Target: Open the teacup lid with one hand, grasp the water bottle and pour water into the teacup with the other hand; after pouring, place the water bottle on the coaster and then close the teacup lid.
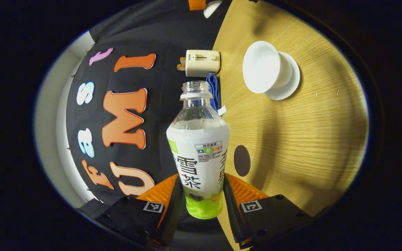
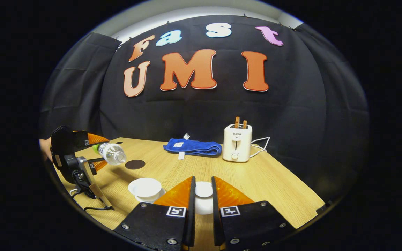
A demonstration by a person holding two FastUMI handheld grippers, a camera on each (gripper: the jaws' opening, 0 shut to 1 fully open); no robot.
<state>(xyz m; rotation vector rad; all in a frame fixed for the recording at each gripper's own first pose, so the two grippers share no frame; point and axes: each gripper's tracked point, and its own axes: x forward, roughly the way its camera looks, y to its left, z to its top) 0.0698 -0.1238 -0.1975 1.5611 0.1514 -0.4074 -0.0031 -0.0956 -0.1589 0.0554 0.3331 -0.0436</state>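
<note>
Left gripper view: the left gripper [image 1: 202, 200] clamps the bottle [image 1: 199, 153], lying level, mouth toward frame top, cup [image 1: 262, 68] upper right, while the right gripper [image 2: 202, 197] pinches the lid [image 2: 203, 190].

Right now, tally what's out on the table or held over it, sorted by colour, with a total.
White: 3, the teacup, lid and toaster.
Blue: 1, the cloth.
Dark brown: 1, the coaster.
Clear with white label: 1, the water bottle.
Total: 6.
</note>
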